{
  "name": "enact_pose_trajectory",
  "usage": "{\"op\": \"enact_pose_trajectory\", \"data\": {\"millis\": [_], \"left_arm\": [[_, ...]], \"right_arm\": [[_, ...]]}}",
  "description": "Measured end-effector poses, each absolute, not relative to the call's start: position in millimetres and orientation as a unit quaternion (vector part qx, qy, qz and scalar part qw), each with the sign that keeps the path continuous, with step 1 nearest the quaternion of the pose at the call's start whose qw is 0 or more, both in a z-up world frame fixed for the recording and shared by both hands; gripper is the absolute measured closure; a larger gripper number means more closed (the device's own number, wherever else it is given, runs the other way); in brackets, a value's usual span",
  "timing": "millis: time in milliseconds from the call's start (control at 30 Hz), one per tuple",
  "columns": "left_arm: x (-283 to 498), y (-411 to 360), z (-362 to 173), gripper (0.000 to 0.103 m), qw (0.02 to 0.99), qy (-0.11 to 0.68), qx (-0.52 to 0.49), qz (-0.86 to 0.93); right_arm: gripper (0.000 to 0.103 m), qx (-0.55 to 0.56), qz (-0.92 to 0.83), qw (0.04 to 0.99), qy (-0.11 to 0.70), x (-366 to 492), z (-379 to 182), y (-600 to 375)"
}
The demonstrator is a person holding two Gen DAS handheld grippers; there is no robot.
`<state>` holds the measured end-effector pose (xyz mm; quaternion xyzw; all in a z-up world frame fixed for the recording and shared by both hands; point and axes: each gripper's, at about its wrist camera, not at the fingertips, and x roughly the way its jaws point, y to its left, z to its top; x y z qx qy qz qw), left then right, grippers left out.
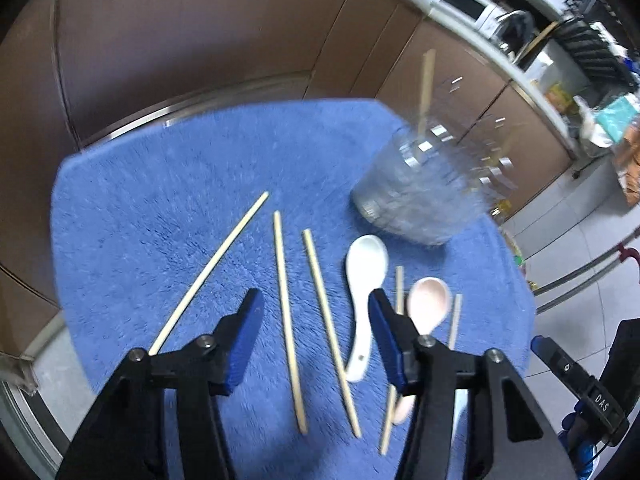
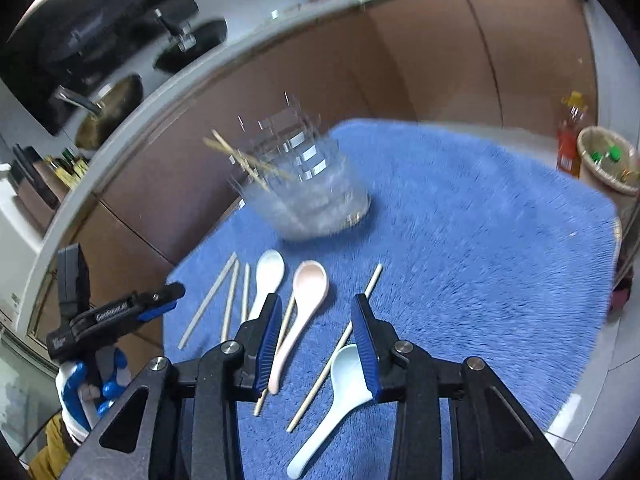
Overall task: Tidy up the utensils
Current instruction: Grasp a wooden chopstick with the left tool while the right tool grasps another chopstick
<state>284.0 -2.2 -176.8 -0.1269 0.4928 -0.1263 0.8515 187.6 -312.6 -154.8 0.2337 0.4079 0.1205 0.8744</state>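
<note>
A clear plastic holder (image 1: pixel 420 192) (image 2: pixel 308 192) stands on the blue mat (image 1: pixel 160 200) (image 2: pixel 480 220) with chopsticks (image 2: pixel 240 160) sticking out of it. Several loose wooden chopsticks (image 1: pixel 286 312) (image 2: pixel 208 304) lie on the mat. A white spoon (image 1: pixel 362 292) (image 2: pixel 266 276), a pink spoon (image 1: pixel 426 304) (image 2: pixel 302 312) and a pale blue spoon (image 2: pixel 336 396) lie beside them. My left gripper (image 1: pixel 316 304) is open above the chopsticks. My right gripper (image 2: pixel 316 308) is open above the pink spoon. The left gripper also shows in the right wrist view (image 2: pixel 132 304).
Brown cabinet fronts (image 1: pixel 200 32) run behind the mat. A stove with pans (image 2: pixel 108 112) sits on the counter to the left. A bottle (image 2: pixel 570 144) and a bin (image 2: pixel 608 164) stand at the right. A microwave (image 1: pixel 468 0) sits on a far counter.
</note>
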Motion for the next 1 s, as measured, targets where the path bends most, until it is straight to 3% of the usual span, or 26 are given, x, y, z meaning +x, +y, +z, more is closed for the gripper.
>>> {"op": "enact_pose_trajectory", "data": {"millis": [167,433,567,933,1000], "left_arm": [[318,-2,-205,0.065,0.833,0.527,-0.124,-0.114],[350,-6,-225,0.070,0.818,0.554,-0.108,-0.109],[361,-9,-234,0.083,0.810,0.570,-0.097,-0.101],[383,-27,-233,0.088,0.806,0.584,-0.046,-0.085],[383,-29,-234,0.094,0.808,0.583,-0.040,-0.071]], "right_arm": [[0.078,0.220,0.100,0.851,0.467,231,-187,-310],[0.080,0.179,0.057,0.829,0.527,271,-217,-307],[0.082,0.162,0.052,0.823,0.541,278,-226,-303],[0.083,0.109,0.040,0.821,0.559,274,-223,-279],[0.083,0.101,0.032,0.822,0.560,275,-223,-270]]}}
